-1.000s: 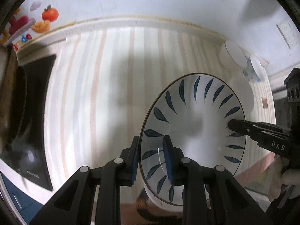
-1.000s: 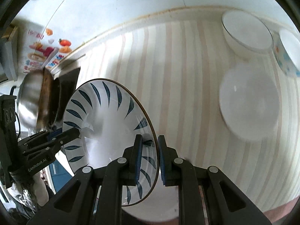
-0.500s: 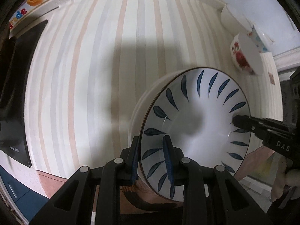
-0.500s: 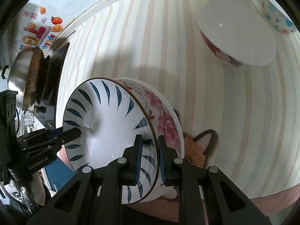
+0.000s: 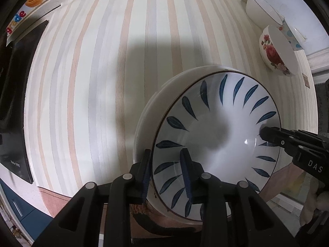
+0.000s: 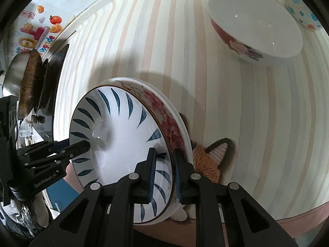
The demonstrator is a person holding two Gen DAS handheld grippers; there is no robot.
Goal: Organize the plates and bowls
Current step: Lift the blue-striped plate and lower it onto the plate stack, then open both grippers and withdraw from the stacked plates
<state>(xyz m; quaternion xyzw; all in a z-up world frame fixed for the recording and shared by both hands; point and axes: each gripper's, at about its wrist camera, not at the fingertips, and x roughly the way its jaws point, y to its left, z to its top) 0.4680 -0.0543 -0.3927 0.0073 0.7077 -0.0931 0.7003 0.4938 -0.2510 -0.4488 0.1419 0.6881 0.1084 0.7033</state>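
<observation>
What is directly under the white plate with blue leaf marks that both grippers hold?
Under the blue-leaf plate lies a white plate with pink flowers on its rim, beneath which an orange knitted coaster shows. The lower plate's centre is covered.

Plates stacked near the front of the desk, bowls at the back right.

The top plate [image 5: 216, 127] sat on a second plate [image 6: 174, 123], which lay on a knitted mat [image 6: 207, 158] at the desk's [image 5: 102, 82] front edge. The left tool [image 5: 164, 171] straddled its left rim, the right tool [image 6: 163, 175] its right rim. Three bowls [image 5: 277, 51] stood clustered well behind, to the right. A cooktop [image 5: 14, 94] lay far left.
</observation>
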